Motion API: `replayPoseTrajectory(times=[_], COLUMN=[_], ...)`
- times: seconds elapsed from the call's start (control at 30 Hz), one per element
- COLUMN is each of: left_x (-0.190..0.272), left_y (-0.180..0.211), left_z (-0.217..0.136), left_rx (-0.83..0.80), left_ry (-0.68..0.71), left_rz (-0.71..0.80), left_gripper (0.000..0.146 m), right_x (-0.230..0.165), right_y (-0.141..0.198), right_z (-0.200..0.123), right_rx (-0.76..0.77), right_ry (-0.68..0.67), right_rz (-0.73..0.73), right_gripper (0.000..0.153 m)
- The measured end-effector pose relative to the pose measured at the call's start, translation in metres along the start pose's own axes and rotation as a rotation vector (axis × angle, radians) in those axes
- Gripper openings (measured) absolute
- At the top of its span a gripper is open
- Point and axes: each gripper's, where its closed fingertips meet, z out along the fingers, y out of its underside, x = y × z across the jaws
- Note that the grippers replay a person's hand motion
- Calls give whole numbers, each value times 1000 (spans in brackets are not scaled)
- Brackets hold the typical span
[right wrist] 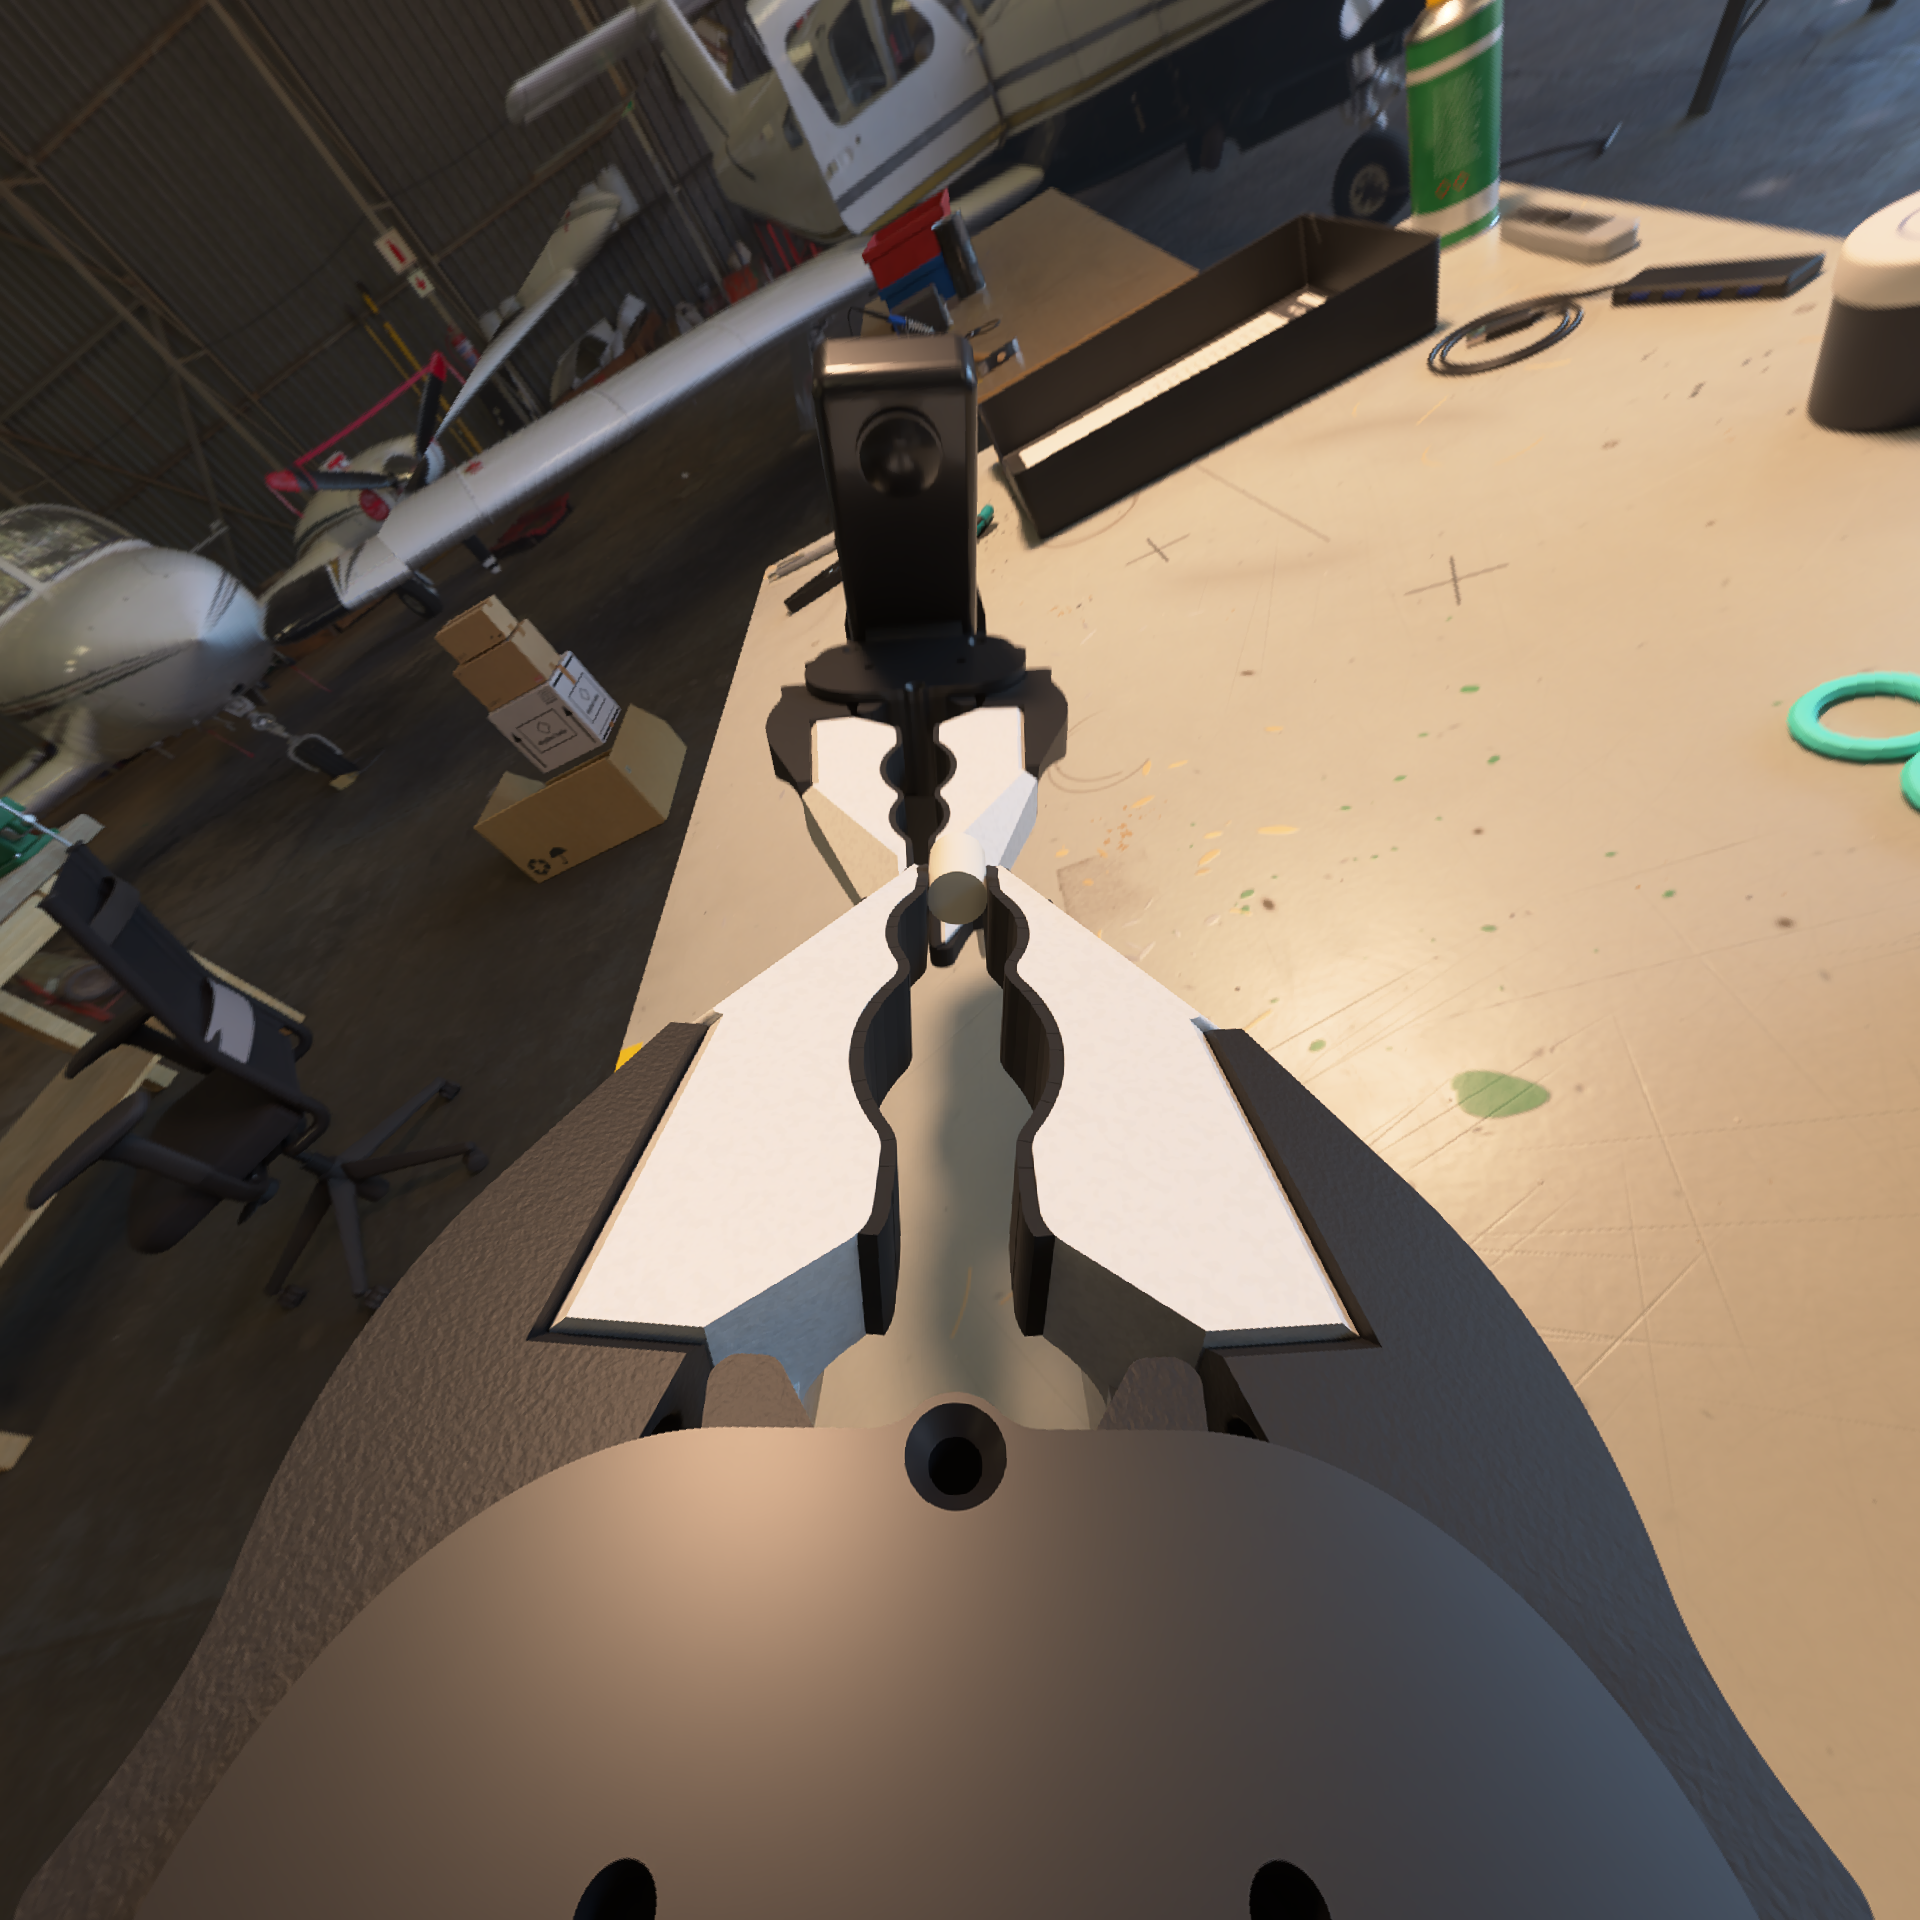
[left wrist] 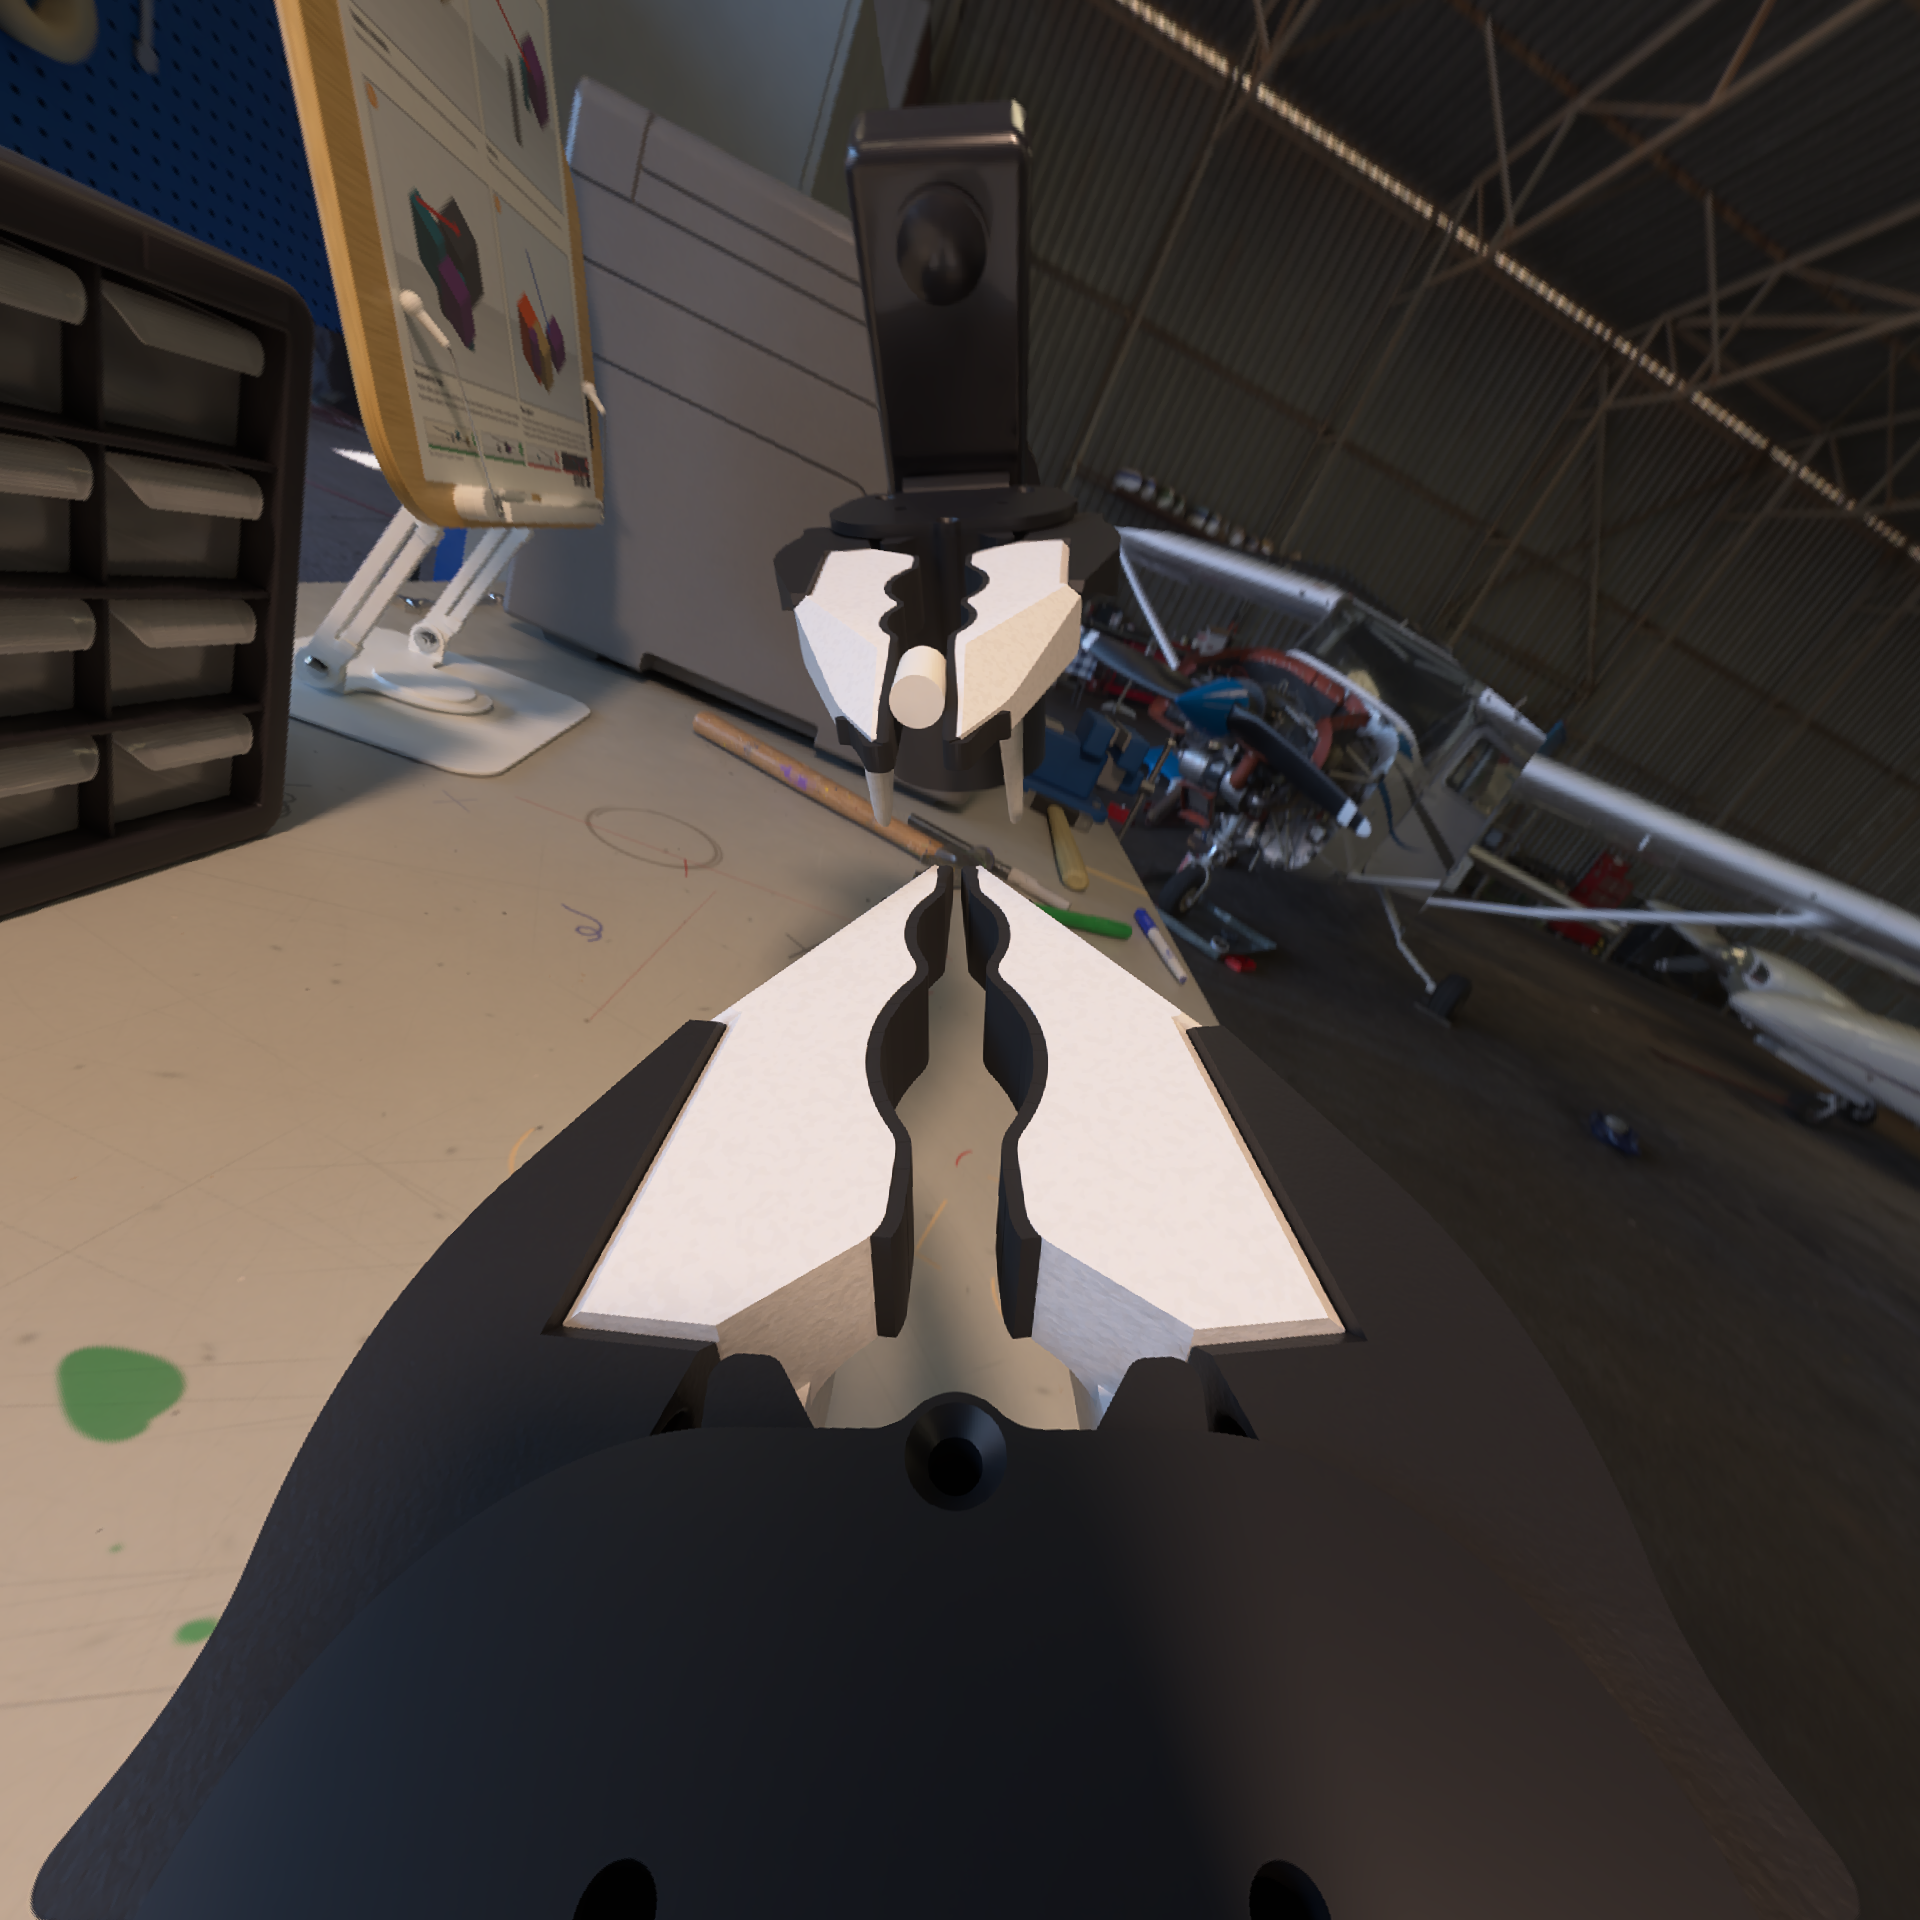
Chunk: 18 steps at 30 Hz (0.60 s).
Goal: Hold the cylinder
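A short white cylinder (right wrist: 956,891) sits between the fingertips of my right gripper (right wrist: 956,902), which is shut on it above the beige table (right wrist: 1351,831). In the left wrist view the cylinder (left wrist: 915,687) shows pinched in the right gripper (left wrist: 918,740), which faces my left gripper head-on. My left gripper (left wrist: 954,883) is shut and empty, its tips almost touching, a short way from the cylinder. In the right wrist view the left gripper (right wrist: 914,844) shows just beyond the cylinder, slightly left.
A black drawer cabinet (left wrist: 135,582), a board on a white stand (left wrist: 457,260) and a grey box (left wrist: 727,416) stand at the left. A wooden-handled tool (left wrist: 790,774) and markers (left wrist: 1091,923) lie near the table edge. A black tray (right wrist: 1226,364), green can (right wrist: 1452,114) and teal ring (right wrist: 1860,722) are also on the table.
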Motion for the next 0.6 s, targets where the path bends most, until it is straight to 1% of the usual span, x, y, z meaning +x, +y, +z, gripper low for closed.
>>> replayPoseTrajectory(times=[0.17,0.27,0.47,0.6], left_x=[-4,-9,-19,-21], left_y=[5,14,18,23], left_z=[-5,-5,-7,-7], left_rx=[-69,-115,-90,-90], left_ry=[-9,-6,-38,-41], left_rz=[38,32,52,65], left_gripper=[0,0,1,3], right_x=[4,9,17,16], right_y=[18,28,31,36], right_z=[-4,-3,1,2], right_rx=[-82,-132,-65,-39], right_ry=[-23,-6,17,70], right_rz=[23,-1,4,-75], right_gripper=[9,9,9,9])
